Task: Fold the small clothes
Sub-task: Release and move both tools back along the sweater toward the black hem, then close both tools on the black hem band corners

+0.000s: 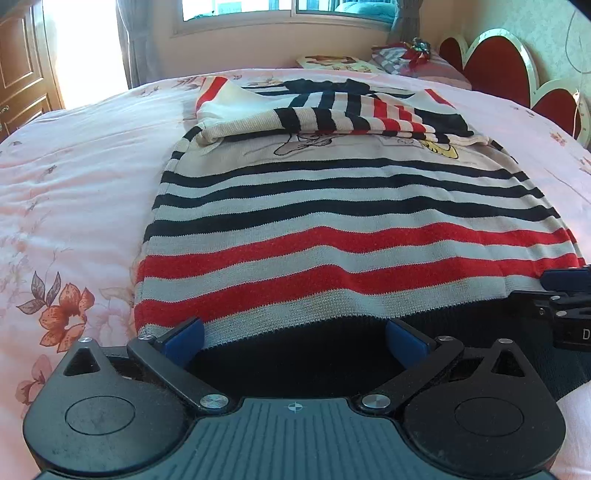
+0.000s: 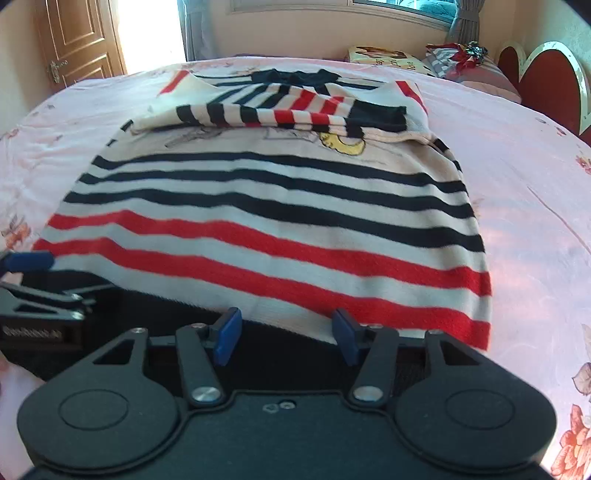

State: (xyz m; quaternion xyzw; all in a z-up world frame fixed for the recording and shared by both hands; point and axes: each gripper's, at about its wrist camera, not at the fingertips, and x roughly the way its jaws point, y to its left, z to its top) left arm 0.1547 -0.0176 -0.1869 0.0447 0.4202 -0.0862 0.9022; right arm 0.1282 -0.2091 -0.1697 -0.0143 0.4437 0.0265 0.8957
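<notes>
A knit sweater (image 1: 332, 221) (image 2: 277, 221) with navy and red stripes lies flat on the bed, its sleeves folded across the chest over a cartoon print. My left gripper (image 1: 295, 332) is open wide at the left part of the dark bottom hem (image 1: 295, 354), which lies between its blue pads (image 1: 184, 338). My right gripper (image 2: 286, 334) is open at the right part of the hem (image 2: 284, 350), its pads (image 2: 227, 334) apart and not pressing the cloth. Each gripper shows at the edge of the other's view: a right pad (image 1: 565, 278), a left pad (image 2: 31, 260).
The pink floral bedcover (image 1: 74, 184) (image 2: 535, 203) spreads around the sweater. Pillows (image 1: 417, 61) and a book-like item (image 1: 332, 62) lie at the far right by a red heart-shaped headboard (image 1: 495, 70). A window (image 1: 277, 11) and a wooden door (image 2: 77, 40) stand beyond.
</notes>
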